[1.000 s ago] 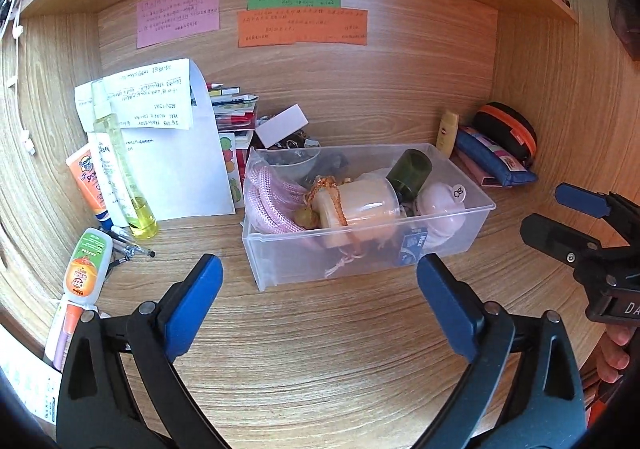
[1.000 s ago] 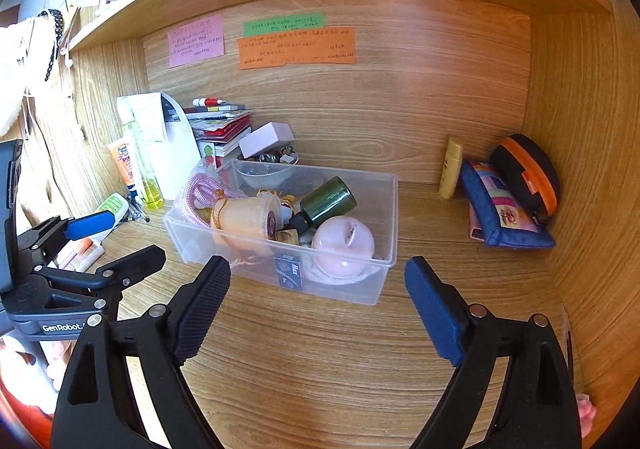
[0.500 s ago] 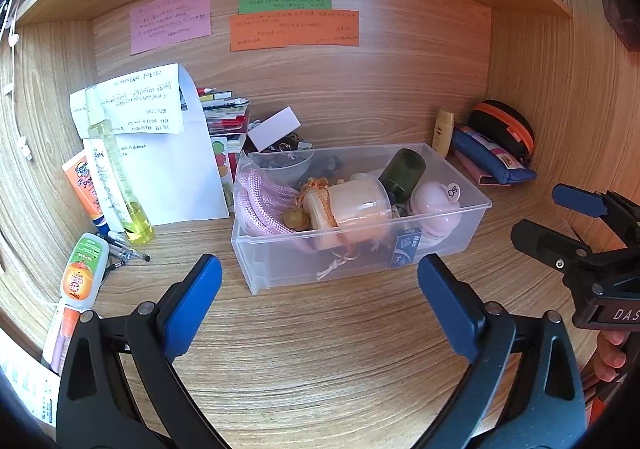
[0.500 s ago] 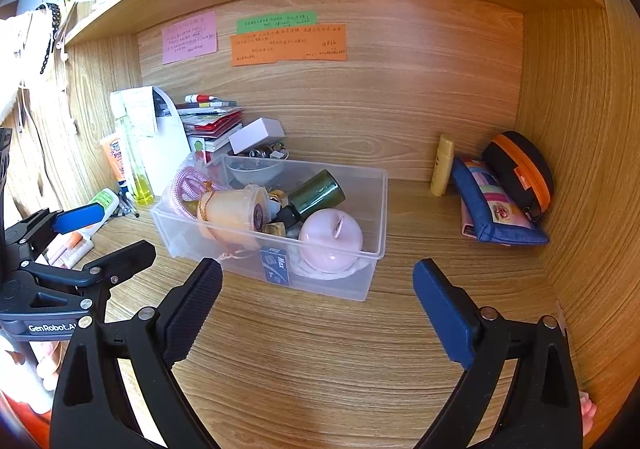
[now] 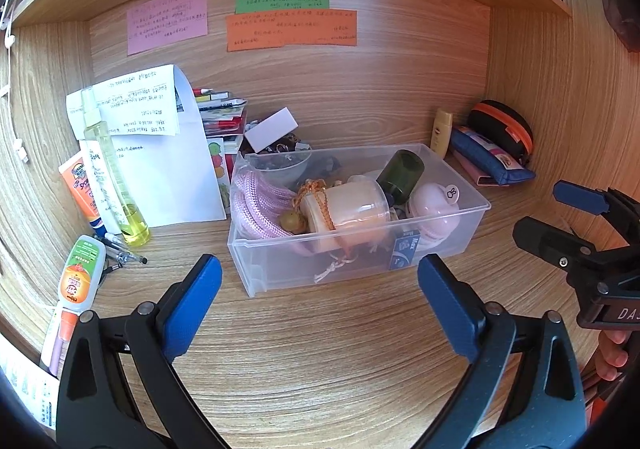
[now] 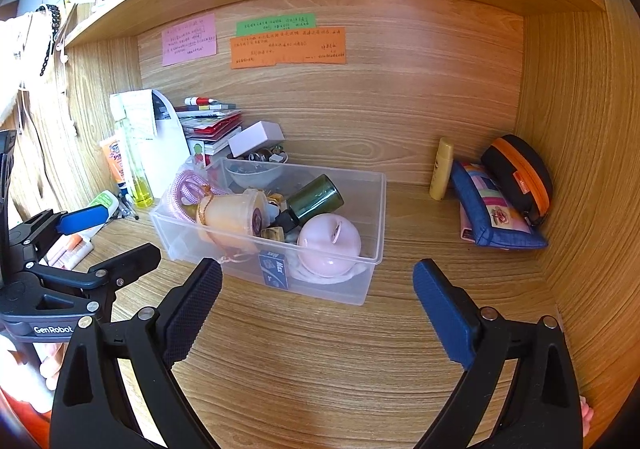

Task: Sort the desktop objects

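Left wrist view: the left claw [image 5: 318, 301] hangs spread apart and empty over the counter [image 5: 320, 349], near the clear bin [image 5: 472, 225] of clutter mid-counter.

Right wrist view: the right claw [image 6: 318, 303] gapes empty, the bin [image 6: 372, 249] just ahead.

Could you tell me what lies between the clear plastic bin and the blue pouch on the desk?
Only bare wooden desktop separates the clear plastic bin from the blue pouch; the right wrist view shows it best. The yellow tube stands further back, against the wall.
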